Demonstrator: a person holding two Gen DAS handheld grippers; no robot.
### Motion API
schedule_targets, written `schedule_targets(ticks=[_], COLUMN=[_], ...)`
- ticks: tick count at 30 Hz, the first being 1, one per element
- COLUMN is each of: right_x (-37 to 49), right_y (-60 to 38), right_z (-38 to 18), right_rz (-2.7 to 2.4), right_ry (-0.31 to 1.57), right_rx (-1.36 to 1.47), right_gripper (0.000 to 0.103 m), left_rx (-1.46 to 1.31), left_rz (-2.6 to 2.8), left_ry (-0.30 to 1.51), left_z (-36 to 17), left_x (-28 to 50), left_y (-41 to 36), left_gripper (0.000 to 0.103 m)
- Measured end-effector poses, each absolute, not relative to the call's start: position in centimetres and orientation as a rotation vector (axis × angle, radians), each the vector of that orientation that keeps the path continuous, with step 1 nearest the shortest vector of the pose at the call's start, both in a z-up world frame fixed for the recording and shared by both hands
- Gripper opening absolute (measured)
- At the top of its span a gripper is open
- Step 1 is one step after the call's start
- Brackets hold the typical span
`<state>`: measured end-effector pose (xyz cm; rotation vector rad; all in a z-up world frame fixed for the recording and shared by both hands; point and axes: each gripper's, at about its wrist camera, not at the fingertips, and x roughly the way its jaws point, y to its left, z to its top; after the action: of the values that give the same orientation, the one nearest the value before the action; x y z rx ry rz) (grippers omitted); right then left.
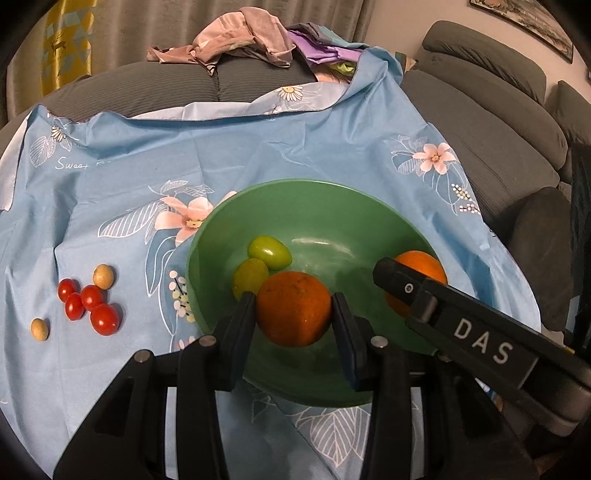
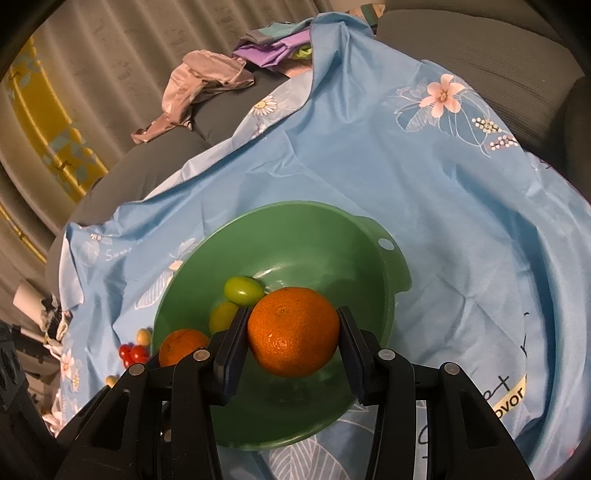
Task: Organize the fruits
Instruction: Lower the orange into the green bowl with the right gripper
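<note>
A green bowl (image 1: pixel 317 199) sits on a blue floral cloth (image 1: pixel 229 155) and shows in the right wrist view too (image 2: pixel 295 229). My left gripper (image 1: pixel 293 310) is shut on an orange (image 1: pixel 293 308) over the bowl's near side. My right gripper (image 2: pixel 293 332) is shut on a second orange (image 2: pixel 293 330) above the bowl; it appears in the left wrist view (image 1: pixel 421 273) behind the right gripper's finger (image 1: pixel 399 284). Two green fruits (image 1: pixel 267 252) (image 1: pixel 250 276) lie in the bowl. Red cherry tomatoes (image 1: pixel 90 304) and two tan round fruits (image 1: pixel 103 276) (image 1: pixel 39 328) lie on the cloth, left.
A grey sofa (image 1: pixel 487 122) surrounds the cloth, with crumpled clothes (image 1: pixel 240 40) at the back. A curtain (image 1: pixel 122 26) hangs behind. The bowl has a tab handle with a hole (image 2: pixel 386 243) on its right side.
</note>
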<state>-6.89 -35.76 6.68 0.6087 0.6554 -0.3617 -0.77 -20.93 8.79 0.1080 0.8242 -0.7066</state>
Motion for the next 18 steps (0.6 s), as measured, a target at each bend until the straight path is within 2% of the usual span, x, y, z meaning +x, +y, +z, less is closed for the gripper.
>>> schedule_targets(ticks=[18], right_x=[-6.56], right_y=[-35.38], right_z=[6.43], right_rz=[-0.370], right_ry=[0.675], right_rx=[0.593], right_gripper=[0.048], left_rx=[0.126], left_rz=[-0.712], left_ry=[0.834], left_z=[8.32], left_x=[-0.67], left_y=[-21.32], left_gripper=[0.041])
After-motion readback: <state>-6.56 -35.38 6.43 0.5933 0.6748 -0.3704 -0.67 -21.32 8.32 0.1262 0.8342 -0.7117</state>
